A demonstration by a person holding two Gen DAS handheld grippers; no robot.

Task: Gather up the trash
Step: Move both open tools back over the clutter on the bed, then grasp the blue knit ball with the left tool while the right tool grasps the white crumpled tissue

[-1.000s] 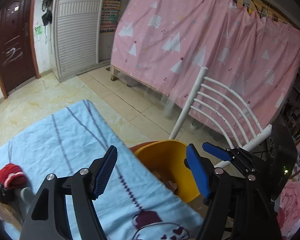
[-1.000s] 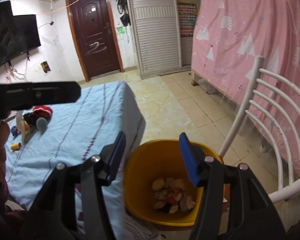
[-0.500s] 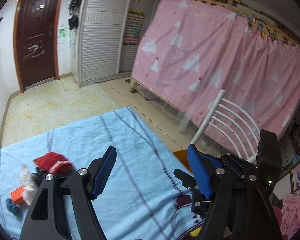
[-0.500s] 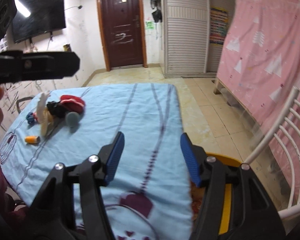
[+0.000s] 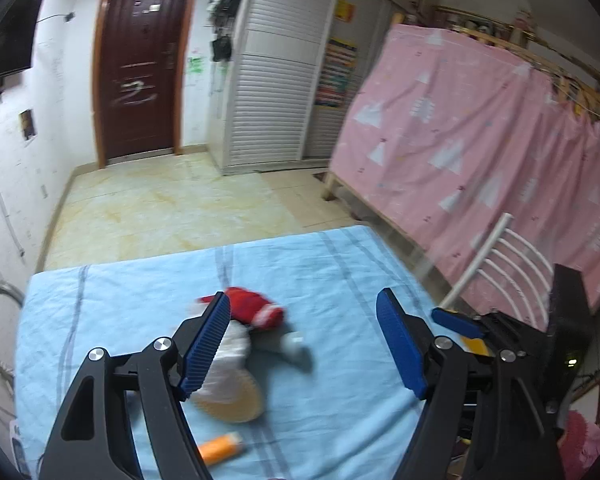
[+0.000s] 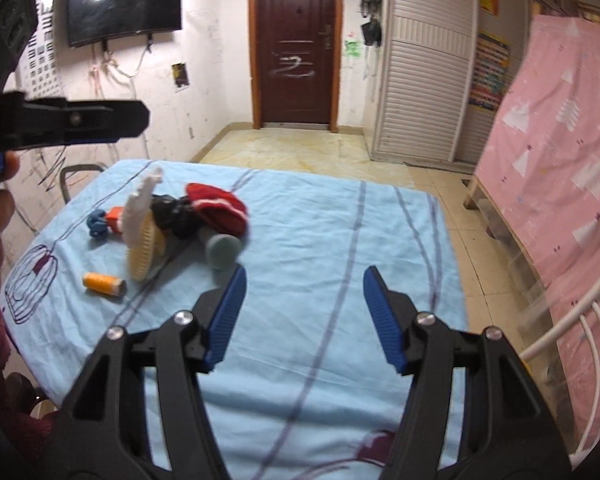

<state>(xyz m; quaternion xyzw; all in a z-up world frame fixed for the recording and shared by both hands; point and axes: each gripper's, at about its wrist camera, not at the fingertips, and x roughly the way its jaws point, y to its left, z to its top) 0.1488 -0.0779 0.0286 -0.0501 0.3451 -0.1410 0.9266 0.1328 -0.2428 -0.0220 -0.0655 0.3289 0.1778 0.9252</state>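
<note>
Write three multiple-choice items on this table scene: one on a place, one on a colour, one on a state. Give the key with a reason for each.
1. Where does the pile of trash lie on the blue cloth, seen from the right wrist?
A. left part
B. right edge
C. on the floor

2. What colour is the small spool lying apart from the pile?
A. green
B. orange
C. white

3. What is between the pads of the right claw?
A. the red cloth
B. the spool
C. nothing

Key: 1 A, the pile sits on the left part of the cloth. 2 B, the spool is orange in both views. 3 C, the pads stand apart over bare cloth.
</note>
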